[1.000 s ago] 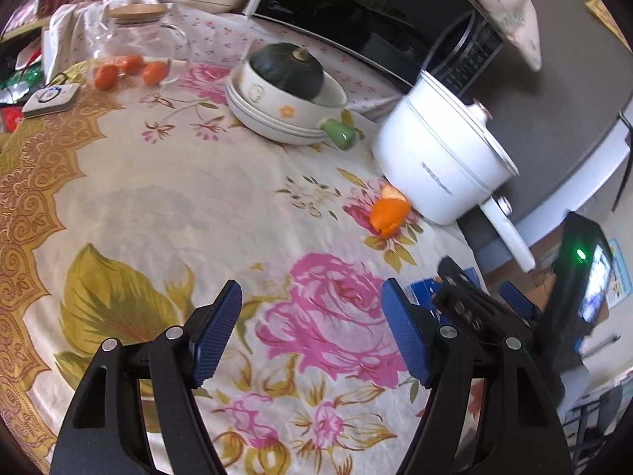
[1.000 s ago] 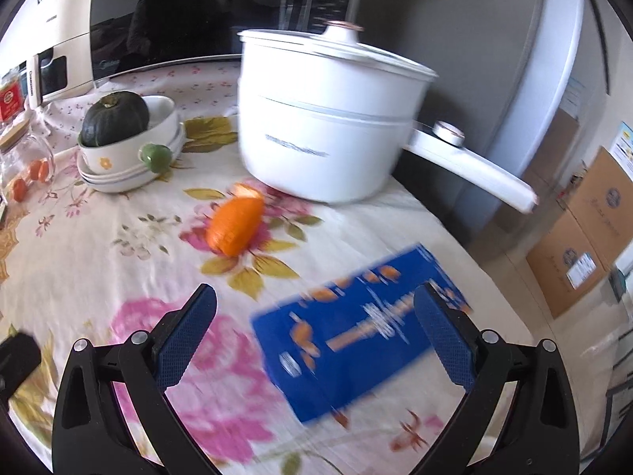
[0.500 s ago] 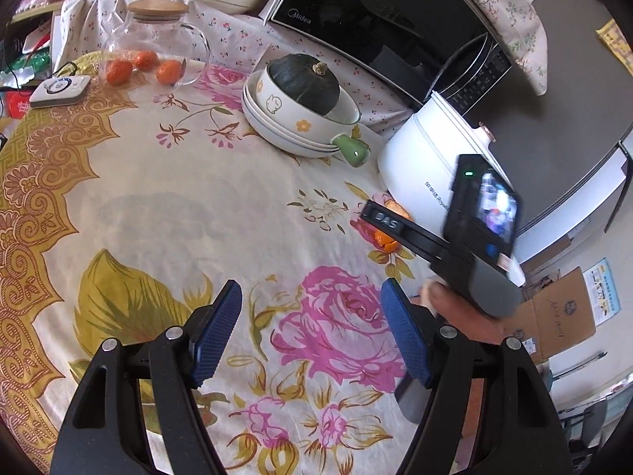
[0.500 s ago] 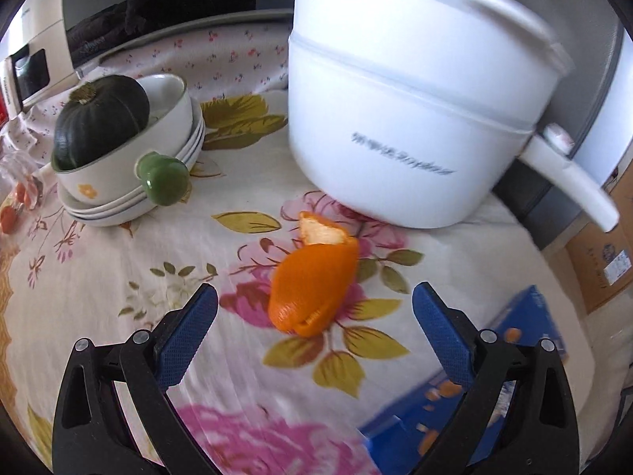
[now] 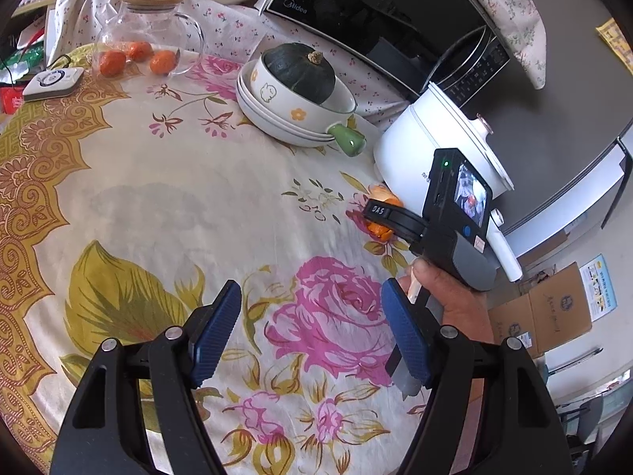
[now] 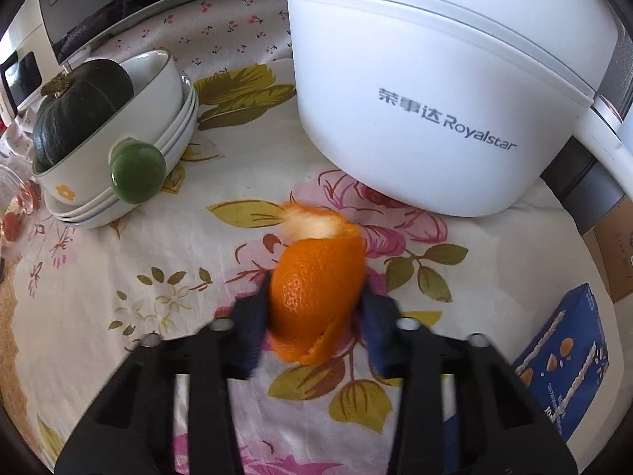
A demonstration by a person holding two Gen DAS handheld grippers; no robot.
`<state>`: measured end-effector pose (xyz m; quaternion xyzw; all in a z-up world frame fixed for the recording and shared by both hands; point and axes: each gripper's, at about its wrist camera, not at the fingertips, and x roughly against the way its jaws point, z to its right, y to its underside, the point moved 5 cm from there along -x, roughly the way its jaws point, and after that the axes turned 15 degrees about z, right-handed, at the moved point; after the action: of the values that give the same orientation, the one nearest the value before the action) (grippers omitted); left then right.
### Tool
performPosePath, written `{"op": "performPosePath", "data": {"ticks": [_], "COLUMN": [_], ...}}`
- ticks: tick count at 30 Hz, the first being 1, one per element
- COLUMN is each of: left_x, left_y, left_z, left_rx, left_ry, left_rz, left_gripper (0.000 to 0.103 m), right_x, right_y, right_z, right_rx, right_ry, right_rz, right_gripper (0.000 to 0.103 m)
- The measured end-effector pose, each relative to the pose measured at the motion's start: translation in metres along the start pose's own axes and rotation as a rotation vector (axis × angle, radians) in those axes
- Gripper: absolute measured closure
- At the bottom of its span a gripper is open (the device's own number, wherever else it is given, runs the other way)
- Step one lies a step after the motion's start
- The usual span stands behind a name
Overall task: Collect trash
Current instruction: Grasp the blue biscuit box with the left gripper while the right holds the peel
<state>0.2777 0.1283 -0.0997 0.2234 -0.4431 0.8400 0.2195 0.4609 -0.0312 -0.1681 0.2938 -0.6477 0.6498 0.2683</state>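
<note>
An orange peel (image 6: 316, 277) lies on the flowered tablecloth (image 6: 130, 261) just in front of a white electric pot (image 6: 435, 99). My right gripper (image 6: 316, 293) points down at it and its jaws are closing, blue pads touching the peel on both sides. A flat blue carton (image 6: 565, 360) lies at the table's right edge. In the left wrist view, the peel (image 5: 379, 194) peeks out behind the right gripper's black body, which a hand (image 5: 447, 297) holds. My left gripper (image 5: 310, 297) hovers open over a pink rose print, nothing between its fingers.
Stacked bowls (image 5: 292, 118) holding a dark green squash (image 5: 300, 71) stand left of the pot (image 5: 431, 146). A glass jar (image 5: 146, 35) with small oranges and a microwave (image 5: 376, 19) are at the back. Cardboard boxes (image 5: 546, 308) sit on the floor beyond the table's right edge.
The right gripper came forward and down from over the blue carton to the orange peel, and its wide jaws closed in on the peel. The left gripper stayed almost still.
</note>
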Motion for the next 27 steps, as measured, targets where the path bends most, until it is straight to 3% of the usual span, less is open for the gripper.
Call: {"op": "performPosePath", "data": {"ticks": [4,16,23,27], "left_x": [-0.002,-0.013,-0.028,-0.038], "left_y": [0.002,0.006,0.019,0.032], "left_z": [0.002,0.029,0.07,0.102], "left_rx": [-0.004,-0.044,-0.132,-0.237], "left_ry": [0.002,0.017,0.068,0.122], "left_rz": [-0.003,0.007,-0.007,-0.022], "left_gripper": [0.031,0.031,0.031,0.026], "right_x": [0.008,0.068,0.126,0.157], "right_y": [-0.001,-0.018,-0.018,-0.015], "right_z": [0.005,0.033,0.089,0.138], "right_rx": [-0.002,0.016,-0.014,-0.006], "right_ry": [-0.001,-0.001,0.042,0.11], "right_rz": [0.024,0.166,0.244,0.273], "right_gripper": [0.083,0.085,0.085,0.085]}}
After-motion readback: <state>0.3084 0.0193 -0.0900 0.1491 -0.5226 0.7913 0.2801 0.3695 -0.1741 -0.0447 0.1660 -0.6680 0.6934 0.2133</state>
